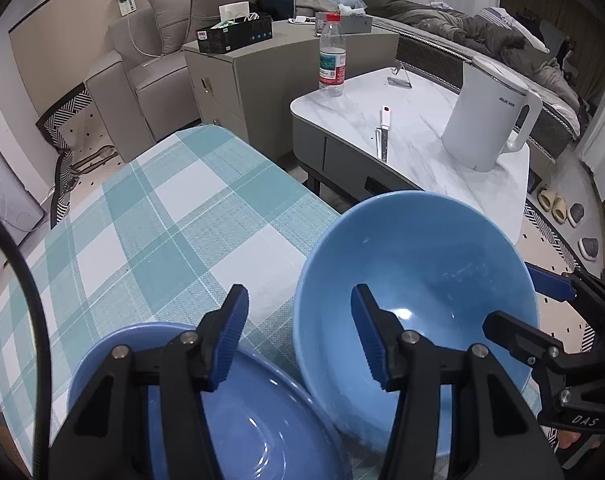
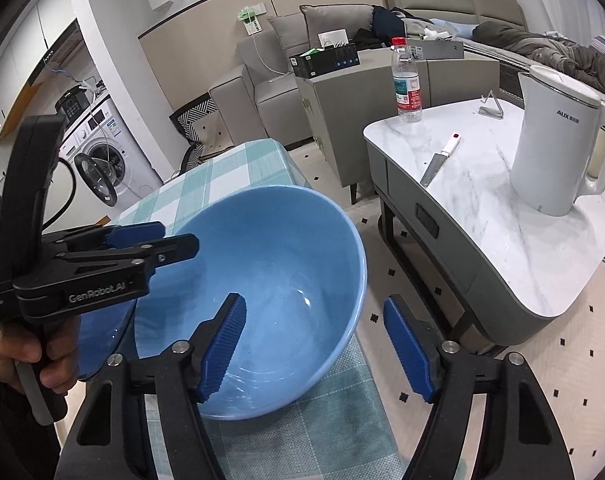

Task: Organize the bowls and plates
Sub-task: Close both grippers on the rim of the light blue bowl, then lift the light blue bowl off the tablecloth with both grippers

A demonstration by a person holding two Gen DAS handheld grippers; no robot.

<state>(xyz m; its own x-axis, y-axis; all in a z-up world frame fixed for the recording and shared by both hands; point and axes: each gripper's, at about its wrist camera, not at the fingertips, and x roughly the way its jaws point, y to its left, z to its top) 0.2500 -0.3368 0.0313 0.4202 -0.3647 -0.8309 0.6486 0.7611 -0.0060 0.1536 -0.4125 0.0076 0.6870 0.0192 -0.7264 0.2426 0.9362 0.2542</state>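
two grippers (image 1: 298, 336) (image 2: 314, 346) astride one tilted blue bowl (image 1: 418, 280) — rim between open jaws

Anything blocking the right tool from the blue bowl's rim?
Nothing visible does. The right tool straddles the near rim of the blue bowl, with one finger inside and one outside, and the pads are not pressing yet. The left tool straddles the opposite rim the same way.

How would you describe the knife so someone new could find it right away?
Start at the white marble-topped table beside the checked tablecloth. The knife lies flat near its front edge, between the water bottle and the white kettle. It is the only thin, flat thing there, with a white handle and steel blade.
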